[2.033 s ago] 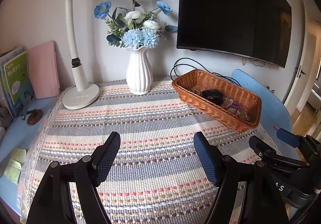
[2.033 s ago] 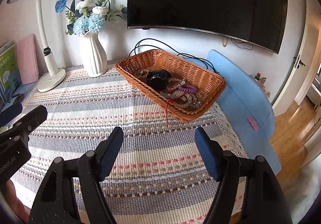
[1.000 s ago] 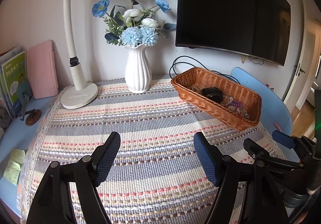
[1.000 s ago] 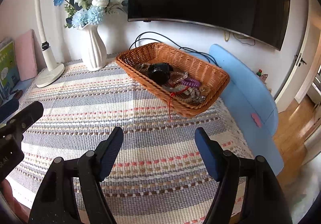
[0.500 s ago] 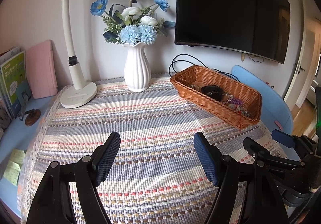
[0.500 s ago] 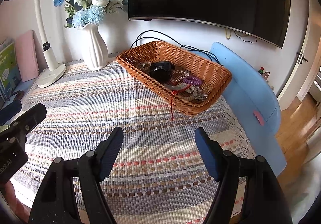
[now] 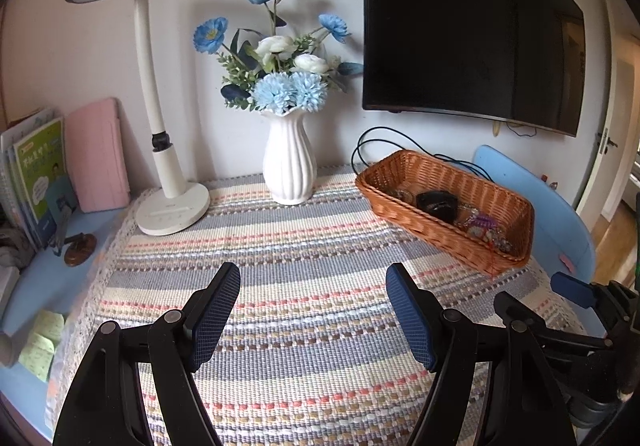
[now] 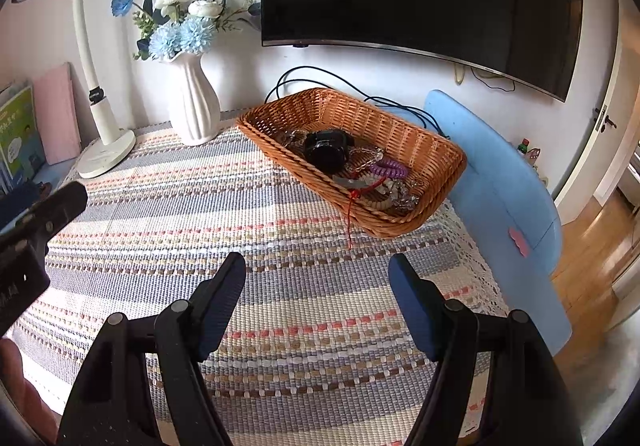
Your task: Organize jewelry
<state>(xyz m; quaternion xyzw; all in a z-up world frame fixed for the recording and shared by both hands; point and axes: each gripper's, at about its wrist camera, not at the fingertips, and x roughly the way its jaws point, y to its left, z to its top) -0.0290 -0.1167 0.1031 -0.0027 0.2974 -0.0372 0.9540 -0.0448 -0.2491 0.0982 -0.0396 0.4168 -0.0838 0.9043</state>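
A brown wicker basket (image 8: 400,130) (image 7: 468,182) sits at the back right of a striped woven cloth (image 8: 200,214). Inside lie a black round item (image 8: 326,150), a purple coil band (image 8: 388,168), beaded bracelets (image 8: 396,194) and a chain. A red cord (image 8: 350,214) hangs over the basket's front rim onto the cloth. My right gripper (image 8: 318,298) hovers open over the cloth, short of the basket, with nothing between its blue pads. My left gripper (image 7: 312,310) is open and empty too, over the cloth's middle. The right gripper also shows at the left wrist view's lower right.
A white vase of blue and white flowers (image 7: 288,166) and a white desk lamp (image 7: 168,202) stand at the back. Books and a pink case (image 7: 96,158) lean at the left. A dark screen (image 7: 472,26) hangs on the wall. Cables run behind the basket, with a blue chair (image 8: 500,182) to its right.
Both views shifted slightly and the basket sits a little differently in frame. Both grippers stay open and empty; nothing on the table has moved.
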